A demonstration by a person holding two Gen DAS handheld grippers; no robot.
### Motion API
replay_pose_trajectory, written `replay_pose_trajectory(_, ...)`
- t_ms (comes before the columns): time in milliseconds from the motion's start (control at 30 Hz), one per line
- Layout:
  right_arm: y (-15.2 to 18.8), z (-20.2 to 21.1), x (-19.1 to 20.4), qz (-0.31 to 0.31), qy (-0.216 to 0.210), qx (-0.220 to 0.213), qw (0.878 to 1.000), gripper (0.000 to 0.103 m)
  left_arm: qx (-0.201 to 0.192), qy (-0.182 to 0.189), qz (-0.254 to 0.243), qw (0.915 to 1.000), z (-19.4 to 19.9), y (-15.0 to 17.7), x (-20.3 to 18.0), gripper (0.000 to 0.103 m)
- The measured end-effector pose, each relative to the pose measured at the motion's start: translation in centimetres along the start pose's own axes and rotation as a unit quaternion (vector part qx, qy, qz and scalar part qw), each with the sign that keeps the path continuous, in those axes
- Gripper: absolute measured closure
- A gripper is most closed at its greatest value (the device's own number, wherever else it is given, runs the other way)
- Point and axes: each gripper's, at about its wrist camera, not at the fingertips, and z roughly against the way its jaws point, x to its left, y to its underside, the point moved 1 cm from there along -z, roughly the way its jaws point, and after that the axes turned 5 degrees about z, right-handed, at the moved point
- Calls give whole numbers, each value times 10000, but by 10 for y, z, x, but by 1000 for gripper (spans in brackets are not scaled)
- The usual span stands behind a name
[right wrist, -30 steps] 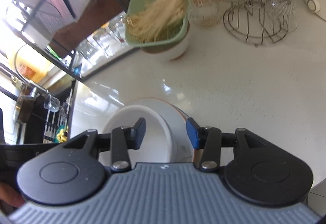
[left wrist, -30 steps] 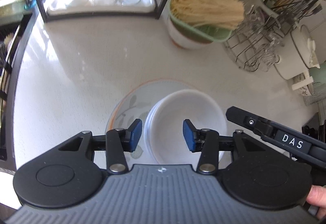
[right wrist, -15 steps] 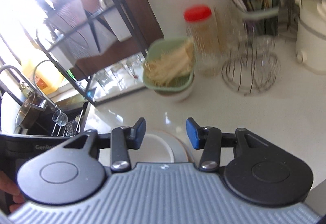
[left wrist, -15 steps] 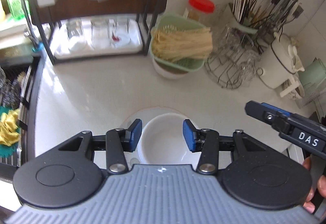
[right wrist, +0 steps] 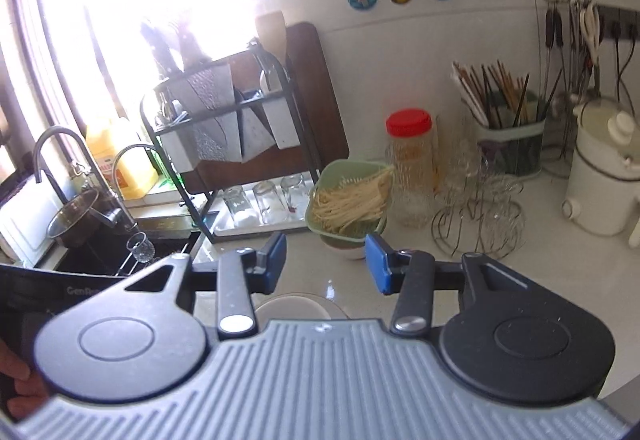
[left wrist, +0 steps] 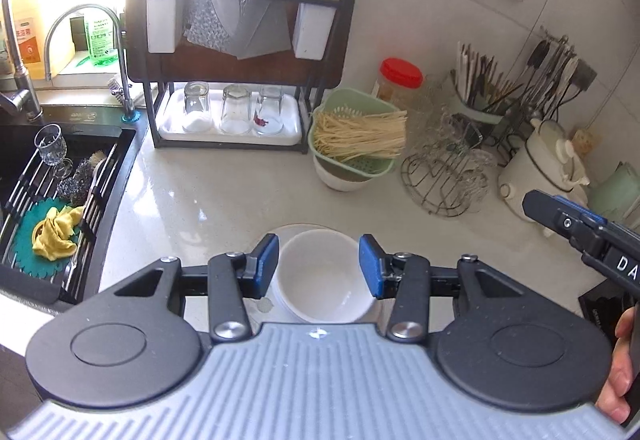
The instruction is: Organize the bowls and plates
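The left gripper (left wrist: 319, 272) hangs high over the counter (left wrist: 208, 200), looking down, its blue pads spread wide and holding nothing. Below it, seen between the pads, a white bowl (left wrist: 324, 276) sits on a plate (left wrist: 280, 230) at the near edge of the counter. The right gripper (right wrist: 326, 264) is held level, jaws equally wide and empty (its tip shows at the right of the left view). Farther back, a green colander (left wrist: 352, 144) holding dry noodles (left wrist: 360, 136) rests in a white bowl. To the left, three upturned glasses (left wrist: 234, 114) stand on the rack's tray (left wrist: 168, 120).
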Motion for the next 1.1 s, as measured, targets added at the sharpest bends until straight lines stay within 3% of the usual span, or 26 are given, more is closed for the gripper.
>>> replay_pose_trajectory(267, 16, 40, 8, 442, -31, -339, 9984, 53, -322, -107, -2, 9994, 37, 33, -14, 52)
replay_pose_trajectory(533, 41, 69, 5, 433, -85, -316, 9985, 52, -483, -212, 24, 9986, 68, 68, -21, 37)
replay_pose_trajectory(567, 44, 73, 5, 440, -84, -317, 9985, 50, -499, -235, 3, 9985, 71, 72, -22, 33)
replay_pose_trajectory(633, 49, 82, 4, 455, -37, -369, 9983, 31, -504, -310, -34, 9982, 77, 81, -25, 27)
replay_pose_trajectory(700, 54, 90, 1, 462, 21, -465, 9978, 24, -494, -379, -69, 9980, 82, 91, -28, 15)
replay_pose_trajectory(867, 68, 105, -6, 419, 97, -436, 9981, 22, -535, -497, -182, 9972, 96, 113, -35, 5)
replay_pose_trajectory(900, 71, 107, -8, 376, 68, -397, 9985, 18, -546, -510, -203, 9970, 99, 117, -36, 3)
replay_pose_trajectory(933, 75, 109, -9, 331, 33, -375, 9987, 13, -540, -514, -221, 9970, 101, 122, -37, 3)
replay_pose_trajectory(1100, 91, 120, -12, 188, -17, -271, 9995, 13, -503, -537, -187, 9971, 110, 140, -40, 2)
